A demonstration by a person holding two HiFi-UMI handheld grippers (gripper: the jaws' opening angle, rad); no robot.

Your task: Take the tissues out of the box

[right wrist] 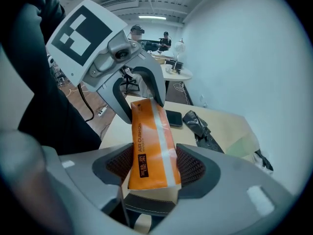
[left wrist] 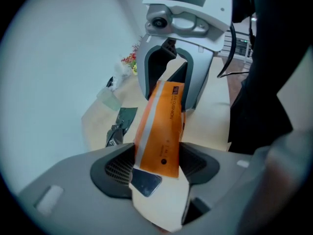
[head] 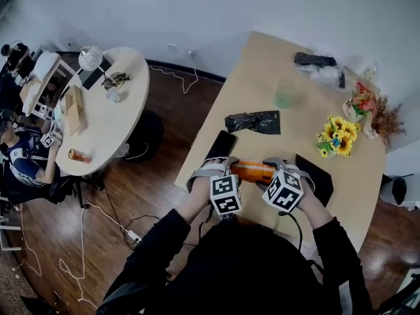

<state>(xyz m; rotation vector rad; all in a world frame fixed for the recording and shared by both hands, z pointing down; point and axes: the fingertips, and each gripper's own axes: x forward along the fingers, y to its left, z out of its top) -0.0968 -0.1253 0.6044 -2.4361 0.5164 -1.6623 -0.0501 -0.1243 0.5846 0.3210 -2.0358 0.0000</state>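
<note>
Bench: pale top (head: 262, 90); tissue pack at its near edge.
Tissue pack (head: 252, 170): orange, long axis left-right, spanning both claws.
Left claw (left wrist: 156, 166): clamped on its left end.
Right claw (right wrist: 149, 168): clamped on its right end.

Your light is soft, cool and even, with no hard shadows on the desk (head: 262, 90). The head view is rather dim, darkens toward its corners, and its lines bow outward. Each gripper view sits in a black round frame and bends strongly at the rim. In the right one, ceiling lights (right wrist: 149, 17) glow far back; in the left, the wall (left wrist: 63, 67) washes out pale. The box (right wrist: 151, 146) print reads sharp; the nearest fingers (right wrist: 195, 168) look soft.
</note>
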